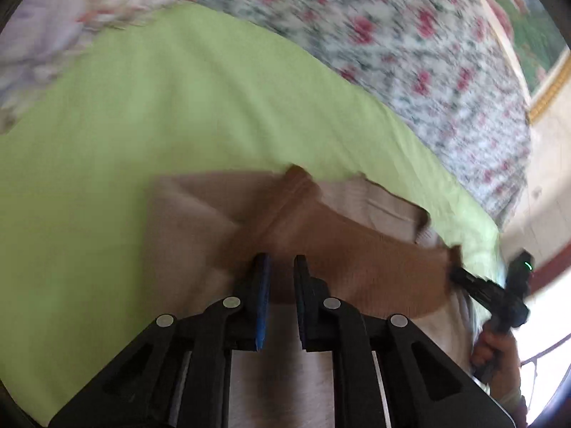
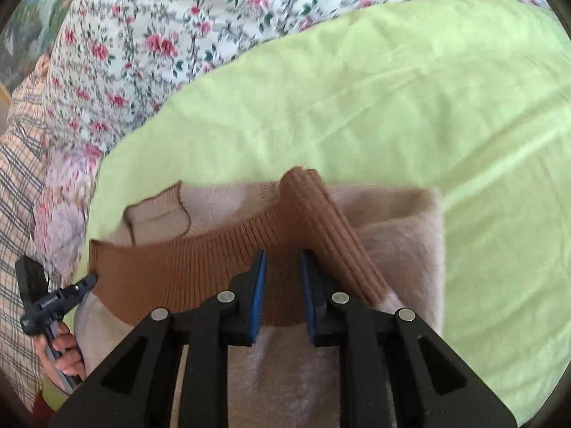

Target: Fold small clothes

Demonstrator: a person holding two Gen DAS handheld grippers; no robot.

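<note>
A beige knit sweater lies on a light green sheet. Its brown ribbed hem stretches between my two grippers and stands raised over the fleecy body. My right gripper grips the hem's right end, the band showing in the narrow gap between the blue pads. A brown ribbed sleeve runs away from it. My left gripper pinches the hem at its left end. Each view shows the other gripper at the band's far corner: left gripper, right gripper. The neckline lies just beyond the band.
A floral quilt covers the bed beyond the green sheet. A plaid cloth and a lilac fuzzy cloth lie at the left edge. A person's hand holds the left gripper's handle. The bed's edge and a pale floor show at right.
</note>
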